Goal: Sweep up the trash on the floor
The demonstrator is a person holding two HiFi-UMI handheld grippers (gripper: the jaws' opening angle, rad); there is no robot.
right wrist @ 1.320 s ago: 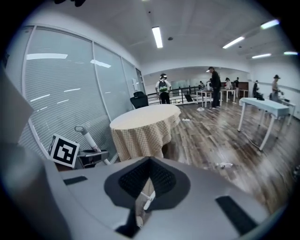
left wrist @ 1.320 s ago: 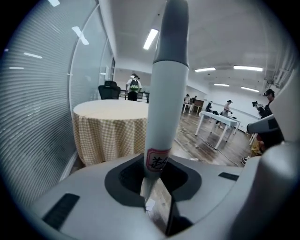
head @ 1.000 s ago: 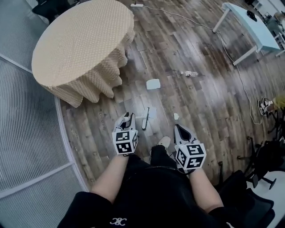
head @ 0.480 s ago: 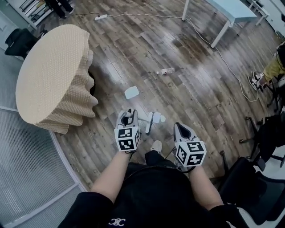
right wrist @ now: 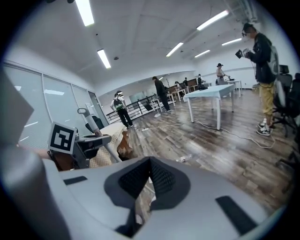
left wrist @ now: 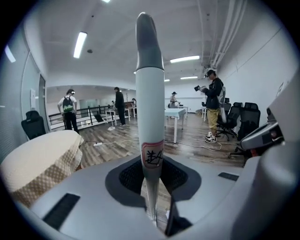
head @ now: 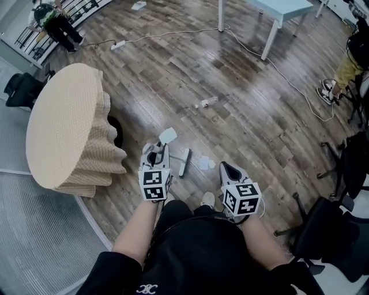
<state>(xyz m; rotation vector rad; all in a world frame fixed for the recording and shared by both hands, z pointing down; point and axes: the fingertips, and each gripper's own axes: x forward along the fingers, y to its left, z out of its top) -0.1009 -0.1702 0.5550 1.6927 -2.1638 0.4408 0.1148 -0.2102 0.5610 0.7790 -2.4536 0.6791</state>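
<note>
My left gripper (head: 155, 151) is shut on an upright white-and-grey pole (left wrist: 149, 93) with a red-edged label, which fills the recess between its jaws. The right gripper view shows that pole (right wrist: 110, 151) slanting to the floor under the left gripper (right wrist: 89, 143). A dark bar (head: 184, 162) lies on the floor just right of the left gripper. My right gripper (head: 226, 167) is shut with nothing in it. The trash is a white paper sheet (head: 168, 135), crumpled paper (head: 206, 163) and a plastic bottle (head: 206, 102) on the wood floor.
A round table with a beige cloth (head: 63, 127) stands at the left, and a ribbed glass wall below it. A light-blue table (head: 277, 8) is at the back, with a cable (head: 288, 80) trailing across the floor. Office chairs (head: 340, 230) and a person (head: 351, 69) are at the right.
The view has swung round: the round table, paper sheet and bottle slid left and down in the picture. Both grippers keep their places, the left still on the pole.
</note>
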